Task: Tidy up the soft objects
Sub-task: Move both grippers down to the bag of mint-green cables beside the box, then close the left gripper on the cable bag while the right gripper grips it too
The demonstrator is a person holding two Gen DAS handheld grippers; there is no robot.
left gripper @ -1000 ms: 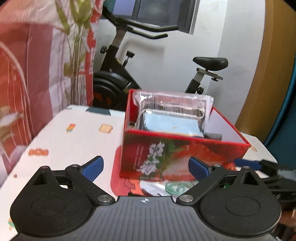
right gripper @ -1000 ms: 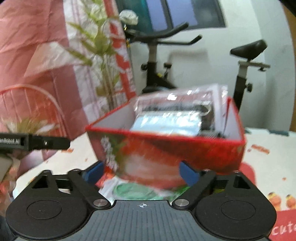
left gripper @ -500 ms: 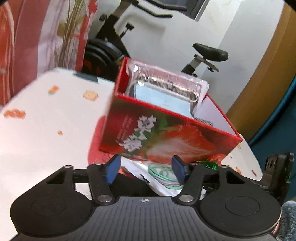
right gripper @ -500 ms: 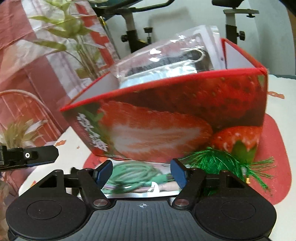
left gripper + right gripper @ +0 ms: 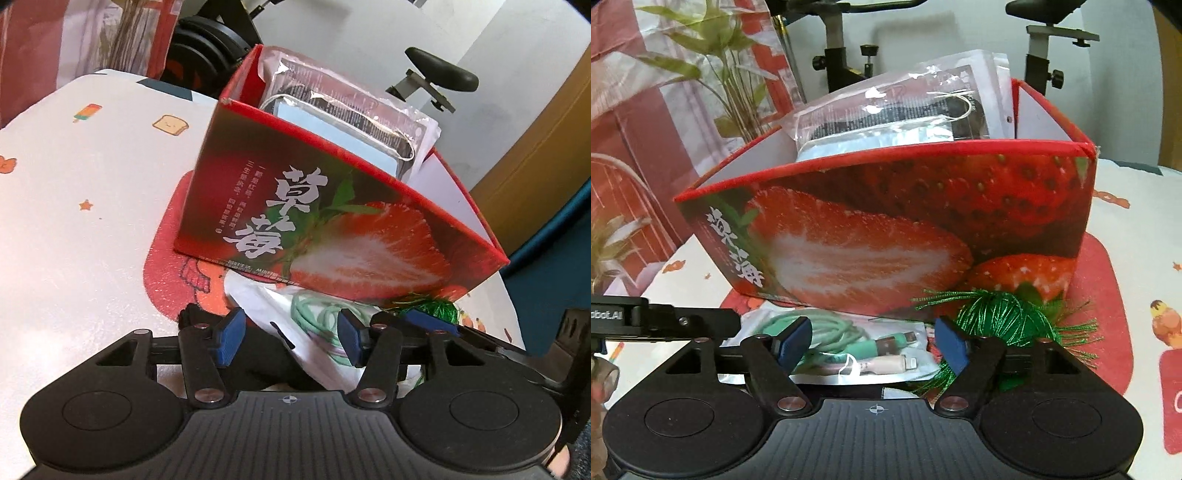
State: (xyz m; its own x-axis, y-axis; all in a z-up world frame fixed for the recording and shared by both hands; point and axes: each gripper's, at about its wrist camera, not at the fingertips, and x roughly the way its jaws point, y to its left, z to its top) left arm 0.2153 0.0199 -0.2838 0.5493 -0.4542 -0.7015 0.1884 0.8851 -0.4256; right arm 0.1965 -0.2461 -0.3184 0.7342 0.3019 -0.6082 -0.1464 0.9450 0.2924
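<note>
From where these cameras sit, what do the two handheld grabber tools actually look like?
Both look alike. The left gripper and right gripper each have a matte black ribbed body, two round black discs at the sides, and black linkage arms with silver pivot pins. Their fingers end in blue pads. A small crosshair mark sits at the body's centre. White lettering shows on the left tool's side in the right view.

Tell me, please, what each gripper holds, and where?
Cannot be told: the cable bag lies between the pads of the left gripper, jaws just closing, and the right gripper, jaws just opening; contact unclear.
</note>
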